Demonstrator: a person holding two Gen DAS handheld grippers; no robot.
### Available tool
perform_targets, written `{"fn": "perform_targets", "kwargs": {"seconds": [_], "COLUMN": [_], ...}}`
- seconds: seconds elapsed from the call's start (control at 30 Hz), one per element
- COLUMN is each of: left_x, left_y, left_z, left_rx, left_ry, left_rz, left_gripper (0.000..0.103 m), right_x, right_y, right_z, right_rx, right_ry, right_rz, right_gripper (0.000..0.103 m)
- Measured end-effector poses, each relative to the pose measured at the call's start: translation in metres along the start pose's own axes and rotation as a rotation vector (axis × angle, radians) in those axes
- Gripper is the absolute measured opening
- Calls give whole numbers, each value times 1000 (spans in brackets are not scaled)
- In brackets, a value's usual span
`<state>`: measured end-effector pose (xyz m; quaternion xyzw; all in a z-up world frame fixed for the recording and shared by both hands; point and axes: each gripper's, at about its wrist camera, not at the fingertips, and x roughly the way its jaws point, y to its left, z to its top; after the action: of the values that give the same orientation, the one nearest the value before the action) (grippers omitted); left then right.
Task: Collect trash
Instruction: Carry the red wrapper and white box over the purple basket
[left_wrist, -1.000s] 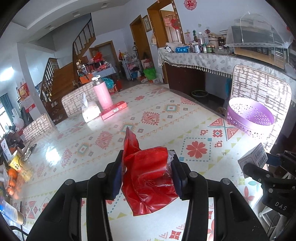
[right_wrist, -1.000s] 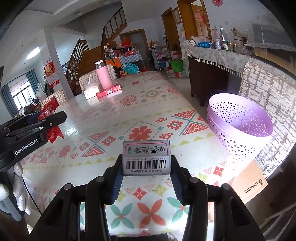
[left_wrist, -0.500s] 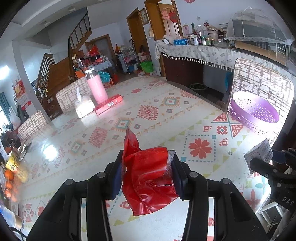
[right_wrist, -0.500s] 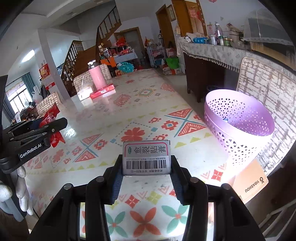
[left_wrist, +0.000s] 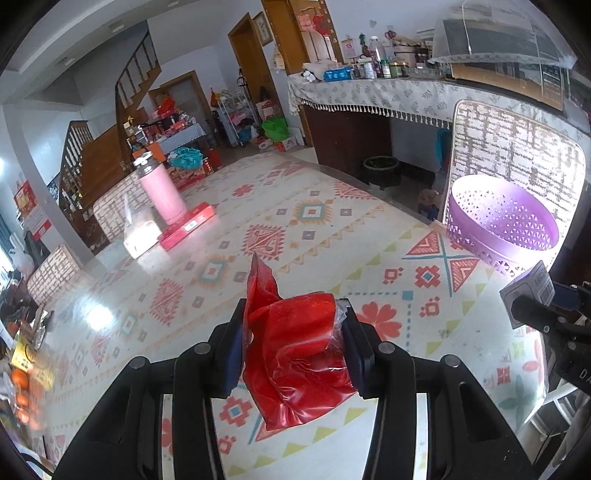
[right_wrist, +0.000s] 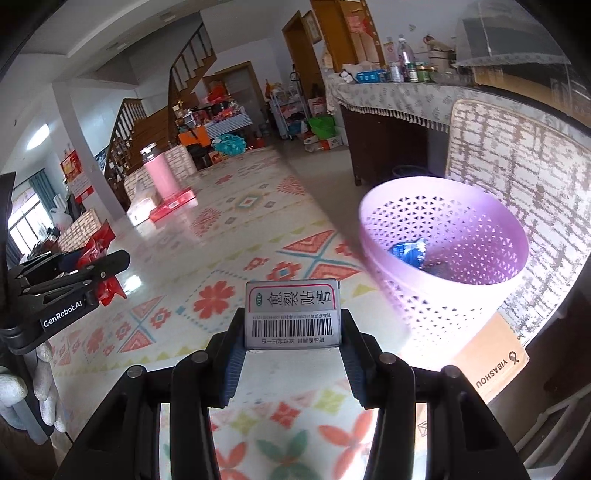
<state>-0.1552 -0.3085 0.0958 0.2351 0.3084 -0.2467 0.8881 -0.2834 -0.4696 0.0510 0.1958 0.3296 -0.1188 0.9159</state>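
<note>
My left gripper (left_wrist: 293, 343) is shut on a crumpled red plastic wrapper (left_wrist: 295, 354) and holds it above the patterned table. My right gripper (right_wrist: 292, 338) is shut on a small white medicine box (right_wrist: 292, 314) with a barcode, held just left of a purple perforated basket (right_wrist: 443, 254). A blue wrapper (right_wrist: 408, 251) lies inside the basket. The basket also shows in the left wrist view (left_wrist: 502, 225) at the far right table edge, with the right gripper and its box (left_wrist: 532, 288) in front of it. The left gripper with the red wrapper (right_wrist: 98, 258) shows at the left of the right wrist view.
A pink bottle (left_wrist: 162, 192), a red flat box (left_wrist: 188, 225) and a white tissue box (left_wrist: 138, 240) stand at the table's far side. A woven chair back (right_wrist: 517, 206) rises behind the basket. A cardboard piece (right_wrist: 491, 362) lies at the right table edge.
Both grippers have moved toward the purple basket with their loads. The basket looms larger in the right wrist view and its inside now shows.
</note>
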Motion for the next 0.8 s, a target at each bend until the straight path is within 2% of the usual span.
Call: {"fn": "perform_targets", "kwargs": {"seconds": [0.4, 0.8], "left_x": [21, 38], "left_y": [-56, -94], "left_z": [31, 54], "left_rx": [66, 109], "left_ry": [6, 14], "left_rz": [-47, -77], "left_gripper": [45, 45], "right_x": [-7, -11], "right_y": [-67, -110], "right_z": [15, 29], "right_rx": [77, 114], "right_ry": [-15, -31], "right_rz": [-41, -67], "right_gripper": [52, 52]}}
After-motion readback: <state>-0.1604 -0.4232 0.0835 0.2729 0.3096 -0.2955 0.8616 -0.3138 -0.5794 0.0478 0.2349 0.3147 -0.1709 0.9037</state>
